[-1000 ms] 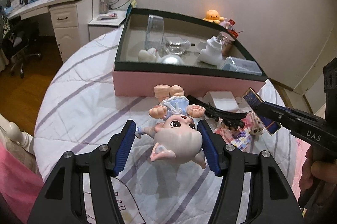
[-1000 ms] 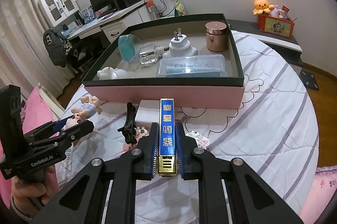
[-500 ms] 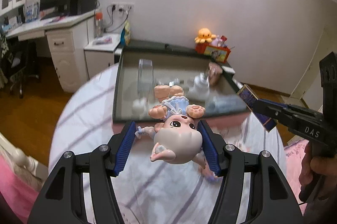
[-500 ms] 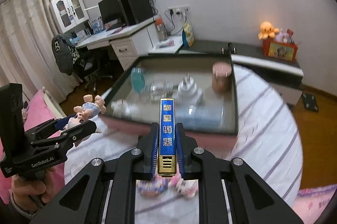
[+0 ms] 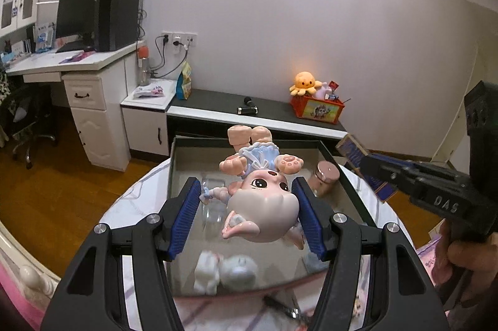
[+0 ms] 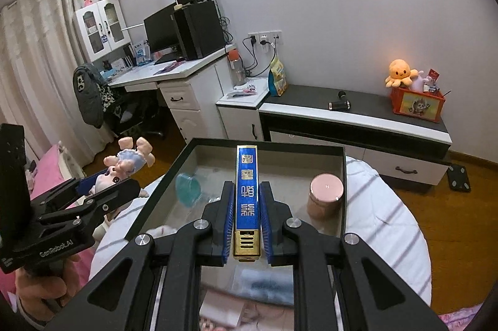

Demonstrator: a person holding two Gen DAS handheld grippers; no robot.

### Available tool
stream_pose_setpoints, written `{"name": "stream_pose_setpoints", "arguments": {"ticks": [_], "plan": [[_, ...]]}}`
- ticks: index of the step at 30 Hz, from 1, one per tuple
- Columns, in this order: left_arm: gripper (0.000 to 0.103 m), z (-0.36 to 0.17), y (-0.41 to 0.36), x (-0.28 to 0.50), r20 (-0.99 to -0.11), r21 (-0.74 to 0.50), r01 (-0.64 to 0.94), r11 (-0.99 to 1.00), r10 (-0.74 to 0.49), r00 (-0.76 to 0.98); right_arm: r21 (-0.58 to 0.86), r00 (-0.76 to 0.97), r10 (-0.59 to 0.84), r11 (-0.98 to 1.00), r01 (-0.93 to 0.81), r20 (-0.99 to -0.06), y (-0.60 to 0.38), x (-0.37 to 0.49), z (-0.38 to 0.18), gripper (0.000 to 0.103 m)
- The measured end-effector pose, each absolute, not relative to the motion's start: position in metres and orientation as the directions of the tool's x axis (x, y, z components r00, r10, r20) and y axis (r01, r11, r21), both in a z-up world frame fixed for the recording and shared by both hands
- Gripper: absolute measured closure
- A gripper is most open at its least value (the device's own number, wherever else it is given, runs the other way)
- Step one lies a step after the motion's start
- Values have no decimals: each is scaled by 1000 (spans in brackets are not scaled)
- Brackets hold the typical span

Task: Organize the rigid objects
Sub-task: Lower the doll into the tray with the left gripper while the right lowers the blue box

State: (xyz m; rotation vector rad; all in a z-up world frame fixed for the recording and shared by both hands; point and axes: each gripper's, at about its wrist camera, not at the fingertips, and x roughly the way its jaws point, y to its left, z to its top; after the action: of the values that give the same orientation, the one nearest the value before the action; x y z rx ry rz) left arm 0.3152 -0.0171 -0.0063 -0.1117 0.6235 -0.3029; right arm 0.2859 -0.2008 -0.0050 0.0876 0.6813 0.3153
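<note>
Currently two items in transit, both carried above the open box (image 6: 344, 175) that sits on a round bed with a striped white quilt (image 6: 389, 225).

Item 1: doll figurine (image 5: 261, 200), pink-headed, blue dress, held upside down with feet pointing away. Left claw (image 5: 247, 217) stands about half open around its head, blue pads pressing each side. The grip is on a rounded, glossy head, so it probably slips easily; keep the squeeze steady and avoid quick rolls of the wrist.

Item 2: slim blue-and-gold case (image 6: 247, 200) with printed characters, lying lengthwise along the fingers. Right claw (image 6: 246, 219) is closed tight on its long sides, gold end nearest the camera.

Box contents, partly blurred: pink-lidded jar (image 6: 325, 195) at the right, a teal object (image 6: 186, 187) at the left, pale items (image 5: 225, 268) near the front wall, a clear container (image 5: 213, 200).

Handling advice: lower each piece into bare floor of the box, the case into the middle lane between jar and teal object, the doll towards the left. Bring one claw down at a time so the two do not collide over the rim. Let go only once the piece rests on the bottom.
</note>
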Motion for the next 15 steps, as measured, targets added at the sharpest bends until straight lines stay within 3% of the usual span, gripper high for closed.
{"name": "stream_pose_setpoints", "arguments": {"ticks": [15], "plan": [[41, -31, -51, 377, -606, -196, 256, 947, -322, 728, 195, 692, 292, 956, -217, -661, -207, 352, -35, 87]]}}
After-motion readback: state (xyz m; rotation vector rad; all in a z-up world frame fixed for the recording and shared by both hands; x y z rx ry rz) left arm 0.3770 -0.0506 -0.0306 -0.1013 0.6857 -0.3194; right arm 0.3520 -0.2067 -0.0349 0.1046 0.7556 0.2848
